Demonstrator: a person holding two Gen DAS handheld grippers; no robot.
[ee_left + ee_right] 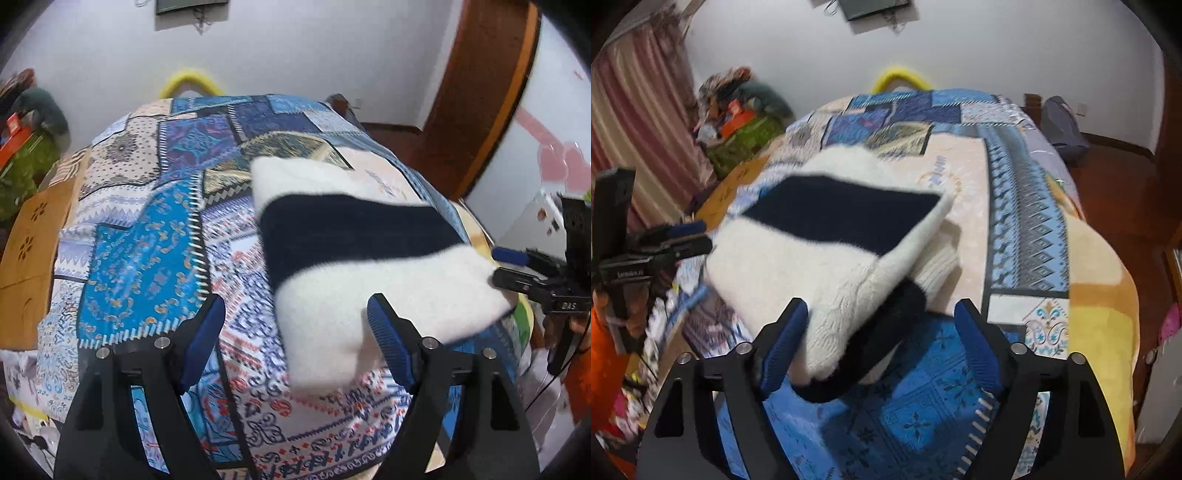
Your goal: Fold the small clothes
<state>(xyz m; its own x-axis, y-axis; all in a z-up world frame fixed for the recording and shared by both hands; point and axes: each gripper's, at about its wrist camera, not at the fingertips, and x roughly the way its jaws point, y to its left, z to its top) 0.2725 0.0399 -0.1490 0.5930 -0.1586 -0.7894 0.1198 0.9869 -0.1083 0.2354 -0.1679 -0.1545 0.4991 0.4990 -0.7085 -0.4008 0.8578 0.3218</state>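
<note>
Progress: fold judged largely done. Sweater (354, 236) was found doubled into compact multi-layer bundle; final squaring and flattening judged outstanding.

Location: sweater was laid on patchwork quilt (147, 236) of bed, toward near edge, between both tools.

Appearance: fuzzy white knit with broad navy band; ribbed white edge (938, 266) and dark cuff (886, 332) were seen protruding from lower layers; corners blurred.

Left hand-held gripper (295, 325): jaws were spread wide, nothing held; right pad beside white corner, contact not determinable.

Right hand-held gripper (882, 321): jaws were spread wide, straddling bundle corner, no clamping.
</note>
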